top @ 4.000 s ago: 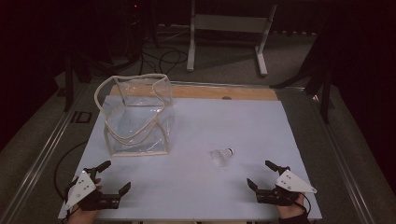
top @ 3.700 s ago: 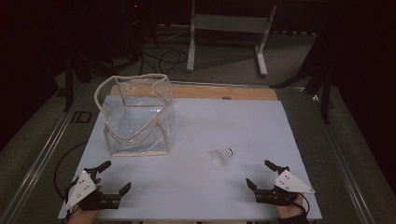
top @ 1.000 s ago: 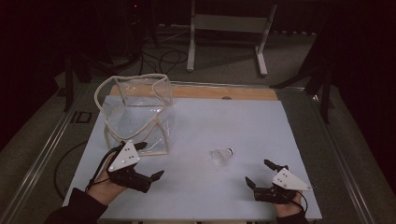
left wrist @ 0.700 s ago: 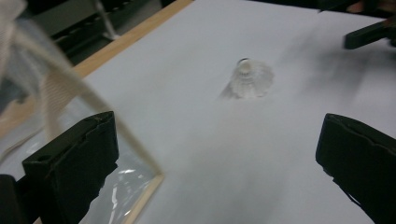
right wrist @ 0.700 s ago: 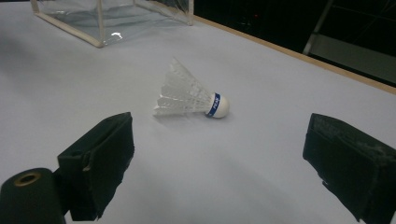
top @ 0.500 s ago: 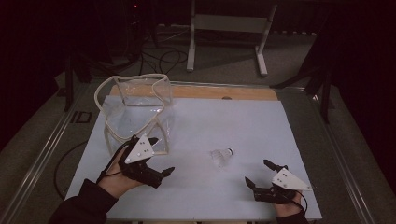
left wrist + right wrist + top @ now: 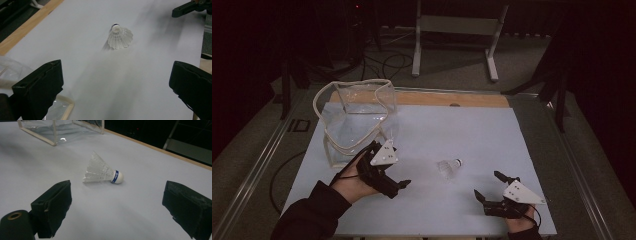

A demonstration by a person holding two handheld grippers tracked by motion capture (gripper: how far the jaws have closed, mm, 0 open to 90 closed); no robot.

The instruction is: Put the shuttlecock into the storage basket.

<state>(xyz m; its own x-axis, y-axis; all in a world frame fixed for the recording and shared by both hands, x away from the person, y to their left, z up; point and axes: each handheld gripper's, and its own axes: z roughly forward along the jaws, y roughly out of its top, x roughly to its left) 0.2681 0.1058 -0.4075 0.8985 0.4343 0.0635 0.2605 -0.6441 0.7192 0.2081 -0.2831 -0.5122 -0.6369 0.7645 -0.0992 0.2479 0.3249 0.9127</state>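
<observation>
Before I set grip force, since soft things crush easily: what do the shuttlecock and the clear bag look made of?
Shuttlecock: white skirt with fine ribs and slits, probably feather, possibly plastic; smooth, rounded white tip with a blue band, maybe cork or foam. Clear bag: glossy, see-through sheet with creases and glare, likely soft vinyl, edged in cream trim that looks like fabric or plastic piping.

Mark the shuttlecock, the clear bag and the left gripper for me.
shuttlecock [image 7: 102, 172]: right gripper view, on the feather skirt.
clear bag [image 7: 343, 139]: high view, on its front wall.
left gripper [image 7: 393, 176]: high view, between its jaw tips.
</observation>
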